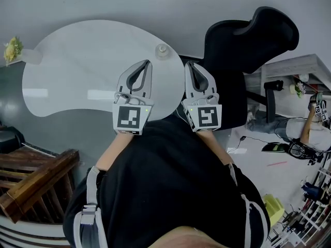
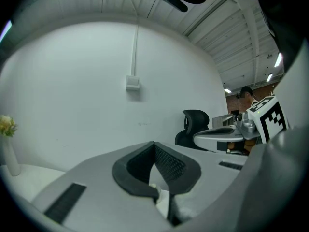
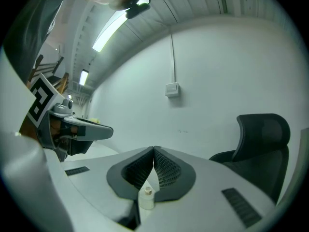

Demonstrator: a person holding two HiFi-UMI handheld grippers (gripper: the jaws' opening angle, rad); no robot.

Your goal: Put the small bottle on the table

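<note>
The small clear bottle (image 1: pixel 163 50) stands upright on the white rounded table (image 1: pixel 77 71), near its far right edge. Both grippers hover side by side over the table's near right edge, short of the bottle. My left gripper (image 1: pixel 149 62) is shut with nothing in it, its tips touching (image 2: pixel 154 143). My right gripper (image 1: pixel 187 64) is also shut and empty (image 3: pixel 154 149). In the right gripper view the bottle (image 3: pixel 146 197) shows below the closed jaws, through the gap behind the tips, apart from them. The left gripper view gives only a sliver of the bottle (image 2: pixel 153 187).
A black office chair (image 1: pixel 248 40) stands just right of the table, beyond the right gripper. A white vase with yellow flowers (image 1: pixel 11 49) sits at the table's far left. Dark wooden furniture (image 1: pixel 31 174) lies at lower left. Another person (image 1: pixel 310 123) works at far right.
</note>
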